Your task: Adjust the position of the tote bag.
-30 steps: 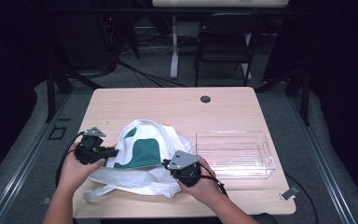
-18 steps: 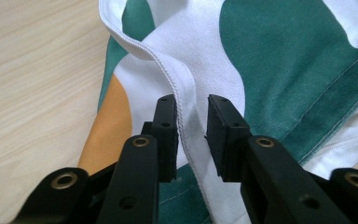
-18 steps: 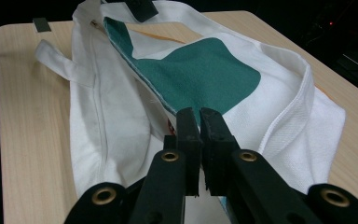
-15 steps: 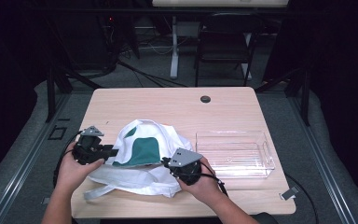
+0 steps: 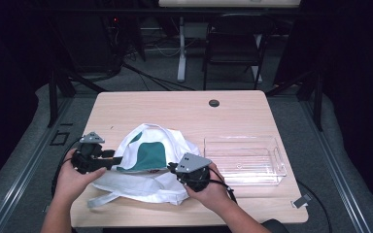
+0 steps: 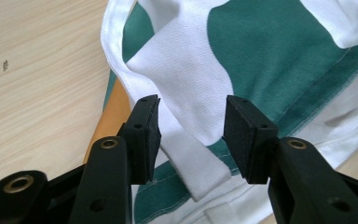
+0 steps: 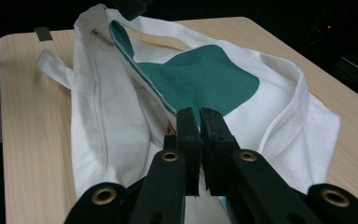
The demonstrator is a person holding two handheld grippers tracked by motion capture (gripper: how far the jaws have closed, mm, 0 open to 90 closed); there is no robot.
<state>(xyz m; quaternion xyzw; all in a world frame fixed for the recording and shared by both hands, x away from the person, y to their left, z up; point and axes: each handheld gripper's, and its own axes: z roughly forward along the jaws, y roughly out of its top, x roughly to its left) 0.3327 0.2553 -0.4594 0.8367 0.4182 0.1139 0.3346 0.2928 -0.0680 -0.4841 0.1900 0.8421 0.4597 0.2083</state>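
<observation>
A white and green cloth bag (image 5: 148, 165) lies crumpled near the front edge of the table (image 5: 175, 107), left of its middle. The left gripper (image 5: 108, 158) sits at the bag's left side; its jaws have just been opening and stand spread, a white fold of the cloth between them but unpressed. The right gripper (image 5: 174, 168), at the bag's front right, has its jaws pressed together, pinching the bag's edge. A clear plastic tray (image 5: 245, 160) rests toward the table's right edge.

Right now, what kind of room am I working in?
Probably a lab or recording studio, not a home: a lone wooden table ringed by dark curtains, cables on the grey floor, and a folding chair behind.
</observation>
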